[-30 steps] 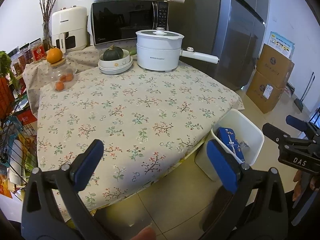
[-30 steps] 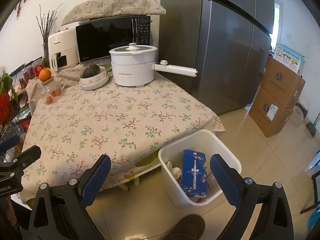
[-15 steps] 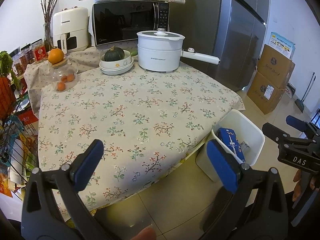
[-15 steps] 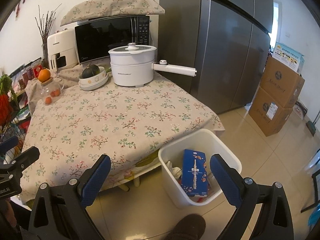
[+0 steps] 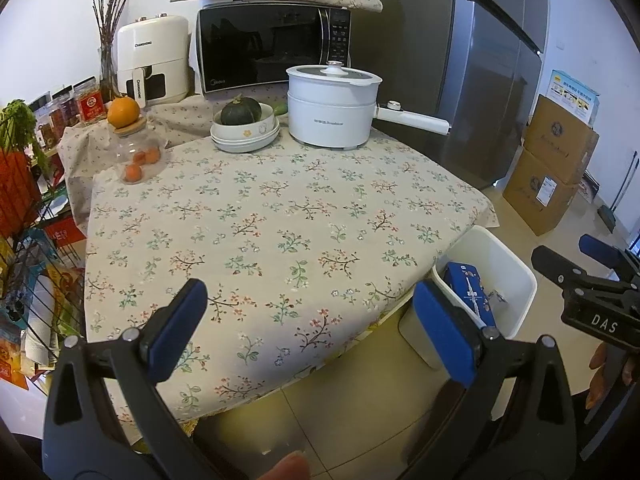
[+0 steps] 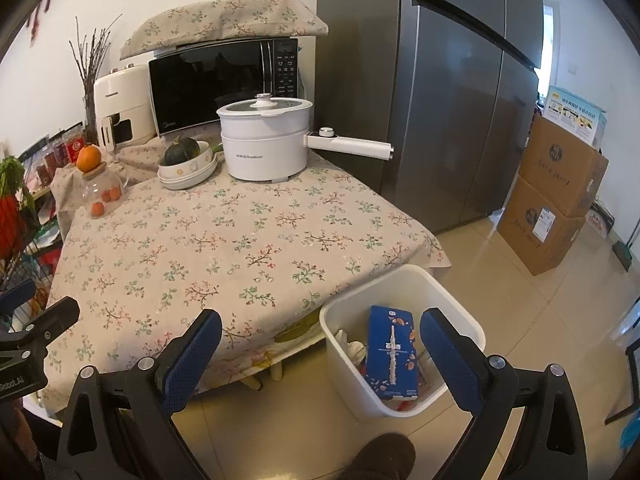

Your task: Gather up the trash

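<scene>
Nothing on the tabletop [image 5: 280,216] has shifted since the earlier frames; both views have only crept a little, and the white plastic bin [image 6: 456,312] sits where it was. Ahead of the right hand-held gripper [image 6: 320,352], just beyond its blue-padded fingers [image 6: 192,356], the bin stands on the tiled floor, touching the hanging edge of the flower-printed cloth. Inside it a blue rectangular carton [image 6: 392,352] leans upright, with crumpled white scraps [image 6: 352,346] to its left. This gripper's jaws are spread wide and hold nothing.

The left hand-held gripper [image 5: 316,332] hangs over the near tabletop edge, jaws likewise wide apart and empty. From here the bin [image 5: 516,276] lies forward and to the right, partly hidden behind the right finger. Far ahead on the tabletop stand a white lidded electric pot [image 5: 332,112] and a white bowl holding a dark green squash [image 5: 244,128].
</scene>
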### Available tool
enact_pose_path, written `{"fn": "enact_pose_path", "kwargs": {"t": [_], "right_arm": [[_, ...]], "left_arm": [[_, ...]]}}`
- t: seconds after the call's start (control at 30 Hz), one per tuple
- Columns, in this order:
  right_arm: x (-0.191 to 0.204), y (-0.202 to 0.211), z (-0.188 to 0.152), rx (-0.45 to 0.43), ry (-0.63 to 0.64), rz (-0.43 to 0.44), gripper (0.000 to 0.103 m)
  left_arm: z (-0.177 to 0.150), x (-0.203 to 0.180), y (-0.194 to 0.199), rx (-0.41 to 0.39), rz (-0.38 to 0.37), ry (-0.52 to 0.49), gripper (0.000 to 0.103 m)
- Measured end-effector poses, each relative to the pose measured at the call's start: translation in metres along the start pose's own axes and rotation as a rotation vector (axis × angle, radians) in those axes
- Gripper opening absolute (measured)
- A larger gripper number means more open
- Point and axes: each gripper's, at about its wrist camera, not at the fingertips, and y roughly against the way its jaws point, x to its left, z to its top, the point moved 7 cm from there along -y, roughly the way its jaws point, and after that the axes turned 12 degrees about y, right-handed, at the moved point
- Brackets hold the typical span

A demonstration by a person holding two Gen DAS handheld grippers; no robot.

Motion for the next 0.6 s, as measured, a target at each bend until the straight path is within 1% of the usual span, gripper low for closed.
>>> {"fn": "enact_pose_path", "kwargs": {"t": [0.6], "right_arm": [[0.0068,-0.0008,0.0038,-0.004,0.005,-0.004,0.101]], "left_arm": [[0.002,0.0018,0.0055,-0.013,0.005,0.006,0.102]]}}
